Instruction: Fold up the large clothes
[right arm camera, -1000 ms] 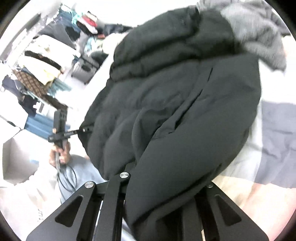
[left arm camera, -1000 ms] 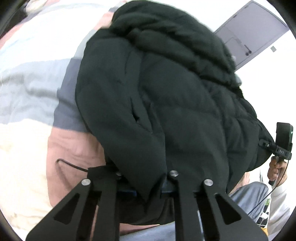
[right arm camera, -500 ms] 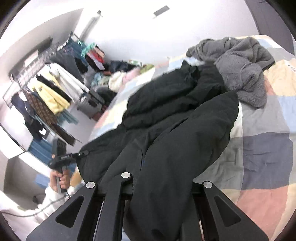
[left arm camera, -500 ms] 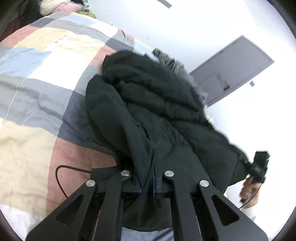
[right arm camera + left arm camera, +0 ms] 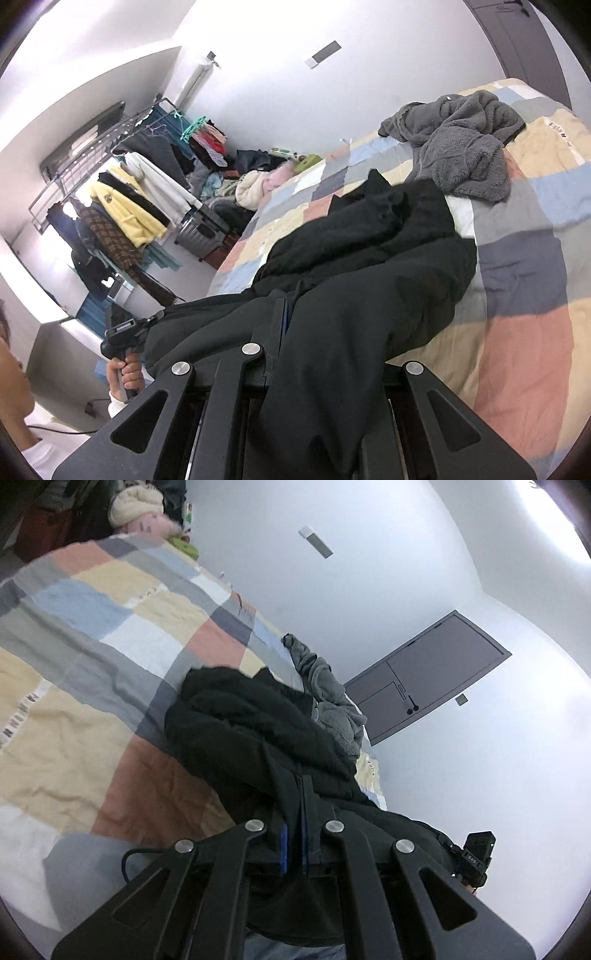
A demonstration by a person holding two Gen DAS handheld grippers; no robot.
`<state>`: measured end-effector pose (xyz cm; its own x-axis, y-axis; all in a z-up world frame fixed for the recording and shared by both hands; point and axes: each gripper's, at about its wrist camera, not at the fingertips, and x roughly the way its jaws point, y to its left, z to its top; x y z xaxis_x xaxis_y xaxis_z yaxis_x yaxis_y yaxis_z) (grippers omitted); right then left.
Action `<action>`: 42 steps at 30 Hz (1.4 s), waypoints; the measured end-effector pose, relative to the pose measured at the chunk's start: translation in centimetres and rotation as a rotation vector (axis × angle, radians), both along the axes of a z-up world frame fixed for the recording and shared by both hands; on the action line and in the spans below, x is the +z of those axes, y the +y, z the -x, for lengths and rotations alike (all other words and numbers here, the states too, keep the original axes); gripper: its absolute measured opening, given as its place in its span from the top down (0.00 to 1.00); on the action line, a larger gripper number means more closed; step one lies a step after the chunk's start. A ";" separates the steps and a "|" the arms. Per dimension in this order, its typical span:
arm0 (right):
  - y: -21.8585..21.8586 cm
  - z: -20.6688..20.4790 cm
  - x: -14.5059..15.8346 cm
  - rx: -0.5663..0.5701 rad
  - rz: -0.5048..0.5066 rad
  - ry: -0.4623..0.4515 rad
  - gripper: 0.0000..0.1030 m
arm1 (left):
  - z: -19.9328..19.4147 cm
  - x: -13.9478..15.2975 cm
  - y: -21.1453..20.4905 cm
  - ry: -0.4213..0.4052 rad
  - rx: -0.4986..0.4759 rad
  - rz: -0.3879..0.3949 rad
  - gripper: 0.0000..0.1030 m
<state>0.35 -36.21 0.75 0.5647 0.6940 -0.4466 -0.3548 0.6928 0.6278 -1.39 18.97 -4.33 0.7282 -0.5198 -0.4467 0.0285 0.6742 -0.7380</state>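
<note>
A large black puffer jacket [image 5: 251, 731] lies across a patchwork bed [image 5: 110, 635]. Its near hem is lifted off the bed. My left gripper [image 5: 294, 845] is shut on that hem, with dark cloth pinched between the blue pads. My right gripper [image 5: 284, 325] is shut on the hem further along, and the jacket [image 5: 369, 266] drapes over its right finger and hides it. Each view shows the other gripper clamped on the hem: the right gripper [image 5: 445, 843] is at that view's edge, and the left gripper [image 5: 157, 316] is held by a hand [image 5: 127, 373].
A crumpled grey fleece [image 5: 461, 147] lies on the bed [image 5: 528, 332] beyond the jacket. A clothes rack [image 5: 122, 199] with hanging garments, a suitcase [image 5: 201, 232] and a pile of clothes stand beyond the bed's left side. A grey door [image 5: 424, 679] is in the far wall.
Both grippers have risen and drawn back with the hem in them. The jacket, which filled both views, now stretches away over the bed. The room has come into view.
</note>
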 end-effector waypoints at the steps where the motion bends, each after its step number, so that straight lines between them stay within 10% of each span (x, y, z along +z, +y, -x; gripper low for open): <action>1: 0.1 0.9 0.3 0.000 0.001 -0.003 0.92 | 0.5 0.3 0.0 -0.005 0.002 -0.001 0.96; 16: -1.1 -0.5 0.7 -0.073 -0.028 0.073 0.92 | 1.0 1.7 0.6 -0.023 0.012 0.005 0.96; 29: -3.6 -11.4 -0.3 -0.194 -0.043 0.188 0.93 | -11.1 3.9 -0.5 0.044 0.052 -0.064 0.96; 42: -1.3 -20.4 0.2 -0.264 0.110 0.210 0.93 | -22.9 4.2 -2.0 0.195 0.119 -0.310 0.96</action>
<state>20.71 -37.55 0.91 0.6059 0.4776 -0.6362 -0.0253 0.8109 0.5847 21.49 17.02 -0.17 0.6609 -0.2553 -0.7057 -0.1841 0.8565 -0.4823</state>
